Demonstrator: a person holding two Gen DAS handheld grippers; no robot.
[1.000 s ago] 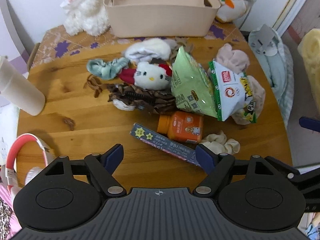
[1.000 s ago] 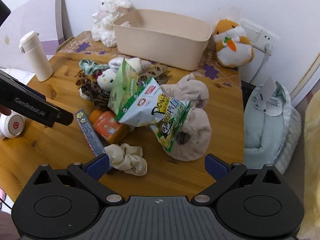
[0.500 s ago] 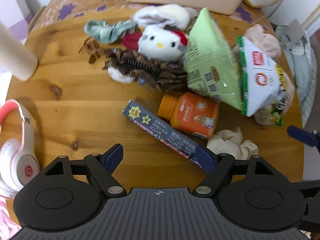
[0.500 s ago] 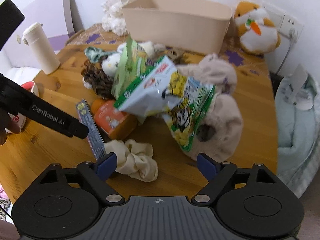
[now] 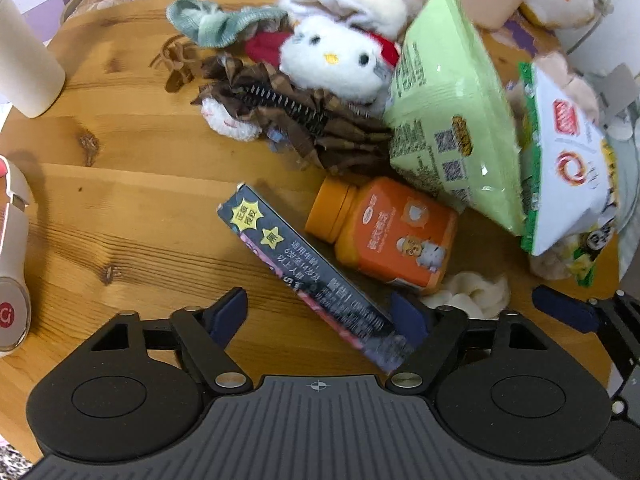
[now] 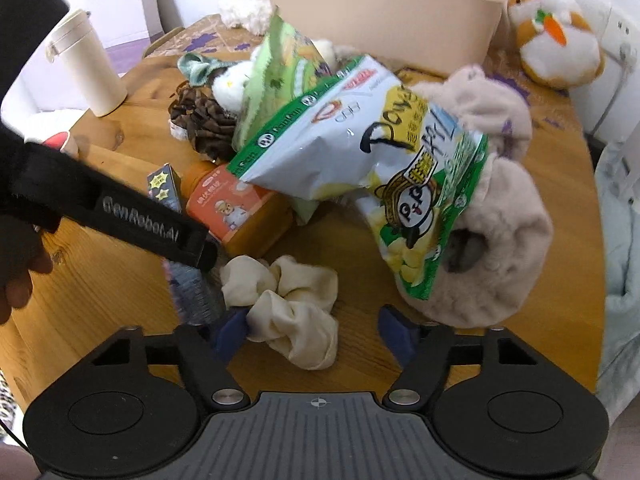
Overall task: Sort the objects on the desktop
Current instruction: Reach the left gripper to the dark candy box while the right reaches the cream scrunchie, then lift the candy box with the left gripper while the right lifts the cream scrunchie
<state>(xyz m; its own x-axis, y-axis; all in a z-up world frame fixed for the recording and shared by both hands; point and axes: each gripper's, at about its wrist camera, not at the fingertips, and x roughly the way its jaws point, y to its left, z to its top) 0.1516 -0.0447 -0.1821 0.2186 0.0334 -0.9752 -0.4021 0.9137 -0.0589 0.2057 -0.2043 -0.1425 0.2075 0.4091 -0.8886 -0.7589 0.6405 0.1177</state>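
Left gripper (image 5: 318,312): jaws wide apart, holding nothing. The near end of the dark blue box (image 5: 308,276) lies between its fingers, close against the right-hand finger; whether they touch cannot be told. The box lies flat on the wooden table (image 5: 120,208), running diagonally away to the left.

Right gripper (image 6: 312,330): jaws wide apart, holding nothing. The cream scrunchie (image 6: 286,300) lies on the table between the fingers, its left edge touching the left finger.

Orange bottle (image 5: 386,234): on its side just beside the box, cap pointing left, partly under the green snack bag (image 5: 452,120). A white snack bag (image 6: 360,152) leans over the green one and rests on a beige plush slipper (image 6: 508,240).

Further back in the pile: a white cat plush (image 5: 334,58) with a red bow, a brown pleated hair clip (image 5: 304,120), and a green scrunchie (image 5: 212,24).

Beige storage bin (image 6: 384,12): at the far edge of the table, behind the pile. A hamster plush (image 6: 554,40) sits to its right.

A cream tumbler (image 6: 86,68) stands upright at the left of the table. Pink-and-white headphones (image 5: 12,264) lie at the left edge
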